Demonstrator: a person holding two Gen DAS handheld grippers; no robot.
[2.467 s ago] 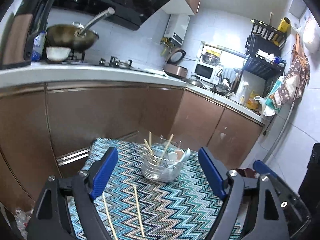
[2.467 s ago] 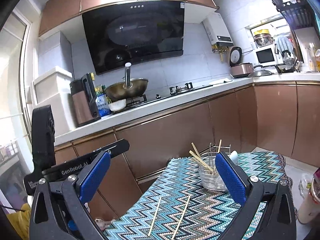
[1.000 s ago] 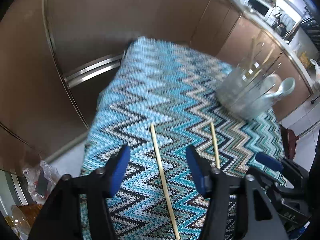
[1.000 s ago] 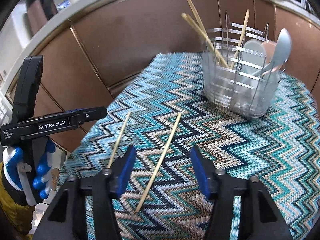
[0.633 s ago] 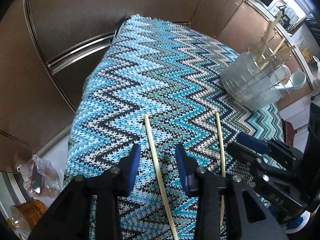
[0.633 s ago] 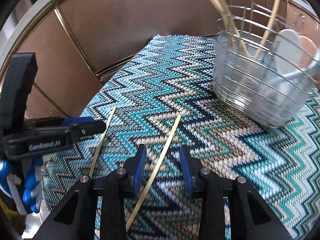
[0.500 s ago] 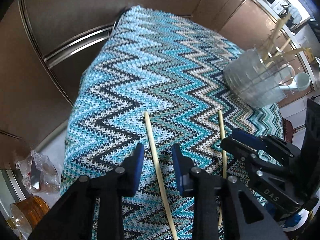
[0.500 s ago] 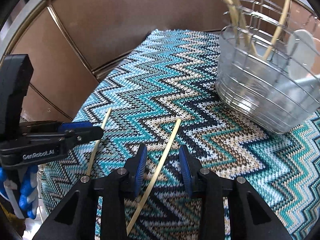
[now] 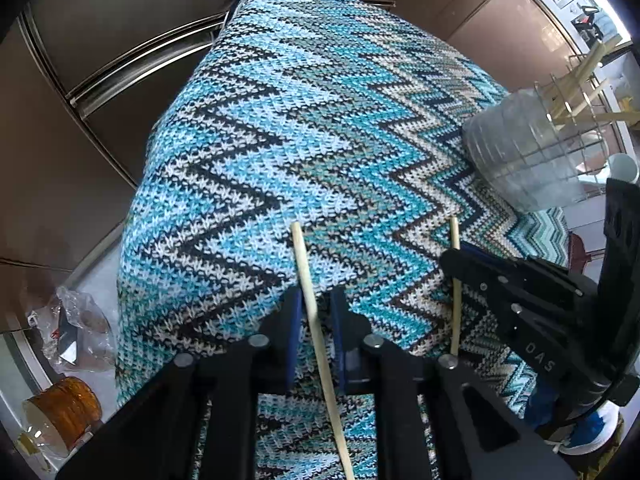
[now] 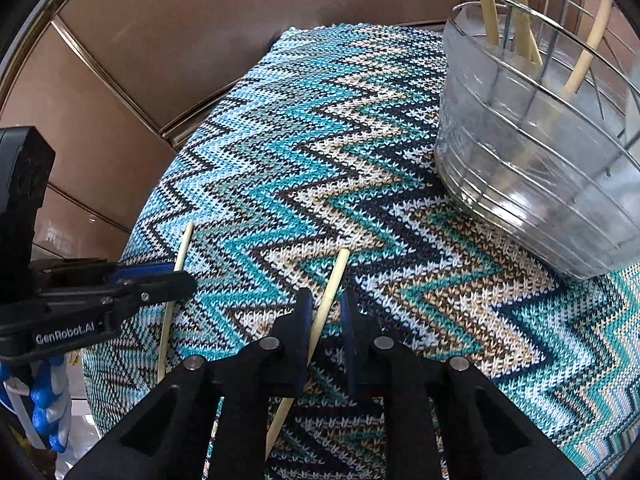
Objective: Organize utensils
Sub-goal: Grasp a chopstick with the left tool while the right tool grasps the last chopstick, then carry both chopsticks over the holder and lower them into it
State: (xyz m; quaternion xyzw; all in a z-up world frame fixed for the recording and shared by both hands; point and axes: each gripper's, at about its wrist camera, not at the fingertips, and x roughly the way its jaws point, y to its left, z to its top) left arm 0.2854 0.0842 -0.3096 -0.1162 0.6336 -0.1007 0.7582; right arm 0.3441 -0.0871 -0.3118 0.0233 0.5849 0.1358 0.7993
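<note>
Both tools have dropped toward the desk (image 9: 304,92) since a second ago, when their jaws stood wide above the zigzag cloth; now I have each one straddling a chopstick and the jaws are closing. In the left wrist view, the left tool (image 9: 314,314) has its blue pads close on either side of the left chopstick (image 9: 304,272), which lies flat on the cloth; I judge the pads are just about meeting the wood. In the right wrist view, the right tool (image 10: 326,304) is the same story around the right chopstick (image 10: 334,280): one pad looks to touch it, with a sliver of gap at the other.

That puts me at the grasp of both loose chopsticks at once, with the lift not yet begun. The wire basket (image 10: 536,184), already holding other chopsticks, stands well apart up the cloth.

Readable writing: "GenRobot.AI" on the left tool's body in the right view, and what reads as "DAS", upside down, on the right tool's body in the left view.
</note>
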